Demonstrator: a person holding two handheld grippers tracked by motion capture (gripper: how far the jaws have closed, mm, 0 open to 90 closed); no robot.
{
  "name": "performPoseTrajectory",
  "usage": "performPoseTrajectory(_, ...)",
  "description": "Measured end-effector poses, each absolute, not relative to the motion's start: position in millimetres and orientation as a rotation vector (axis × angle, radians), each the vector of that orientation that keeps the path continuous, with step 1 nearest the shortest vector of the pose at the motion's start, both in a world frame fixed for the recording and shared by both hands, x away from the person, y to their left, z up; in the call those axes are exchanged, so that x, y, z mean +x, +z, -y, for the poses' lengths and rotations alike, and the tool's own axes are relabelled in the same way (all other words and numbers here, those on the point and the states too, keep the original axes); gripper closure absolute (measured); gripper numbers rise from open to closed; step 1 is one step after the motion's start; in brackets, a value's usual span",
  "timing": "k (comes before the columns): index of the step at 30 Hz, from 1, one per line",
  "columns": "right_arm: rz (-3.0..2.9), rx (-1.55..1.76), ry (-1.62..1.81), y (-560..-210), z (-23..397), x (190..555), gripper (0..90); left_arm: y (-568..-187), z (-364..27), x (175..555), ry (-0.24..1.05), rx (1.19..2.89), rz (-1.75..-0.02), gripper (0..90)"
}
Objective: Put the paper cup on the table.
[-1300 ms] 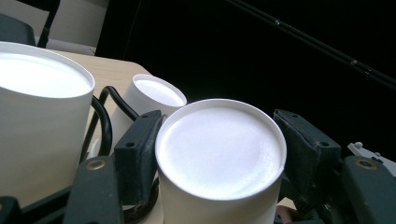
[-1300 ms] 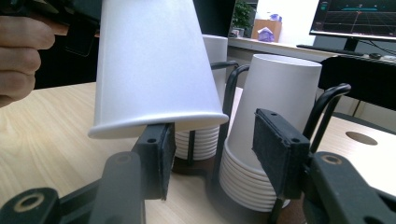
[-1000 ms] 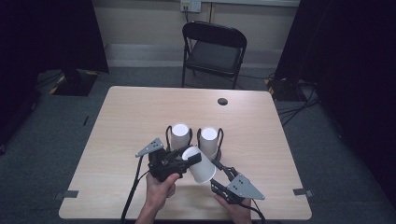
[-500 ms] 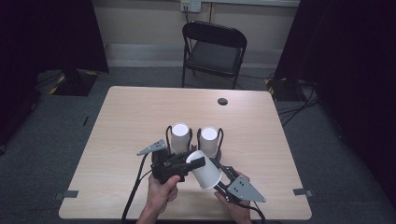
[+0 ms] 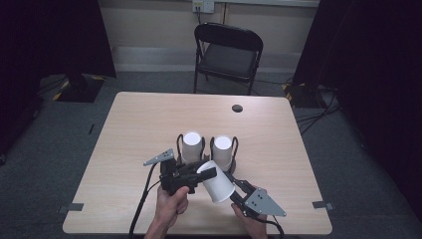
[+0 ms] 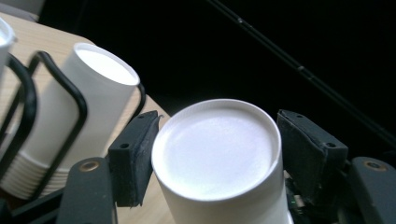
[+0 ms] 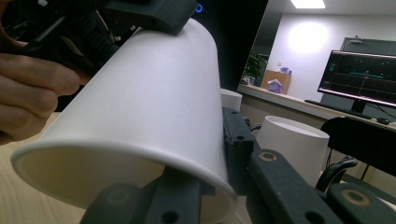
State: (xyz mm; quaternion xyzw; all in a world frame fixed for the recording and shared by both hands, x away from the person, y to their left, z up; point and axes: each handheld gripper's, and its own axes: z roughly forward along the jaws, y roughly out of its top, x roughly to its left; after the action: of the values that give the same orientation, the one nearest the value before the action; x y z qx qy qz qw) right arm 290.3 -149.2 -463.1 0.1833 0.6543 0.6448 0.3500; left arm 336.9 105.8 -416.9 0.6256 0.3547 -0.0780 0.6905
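A white paper cup point(image 5: 215, 183) lies tilted above the table's near edge between my two grippers. My right gripper point(image 5: 230, 191) is shut on it near its wide rim; its jaws have just been closing, and one pad point(image 7: 237, 140) presses the cup's wall point(image 7: 140, 102). My left gripper point(image 5: 205, 172) is at the cup's base point(image 6: 217, 154). Its jaws have just been opening, and its pads point(image 6: 135, 156) stand close on either side of the base without squeezing it. Behind, two stacks of upturned white cups point(image 5: 191, 145) point(image 5: 222, 149) stand in black wire holders.
The wooden table point(image 5: 149, 119) has a black round hole point(image 5: 237, 108) at the far right. A black folding chair point(image 5: 229, 50) stands beyond the far edge. Tape marks point(image 5: 74, 206) sit at the near corners. The right gripper view shows a lit monitor point(image 7: 359, 79) in the background.
The right gripper's jaws have drawn in around the cup's wide end. Both hands and the cup stay where they were.
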Motion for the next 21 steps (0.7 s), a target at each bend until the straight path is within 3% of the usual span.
performPoseTrajectory(21,-1.774,0.581,1.613,-462.9,153.9,291.7,86.7,-415.5,-112.5,332.8,0.073,1.442,-0.798,27.6)
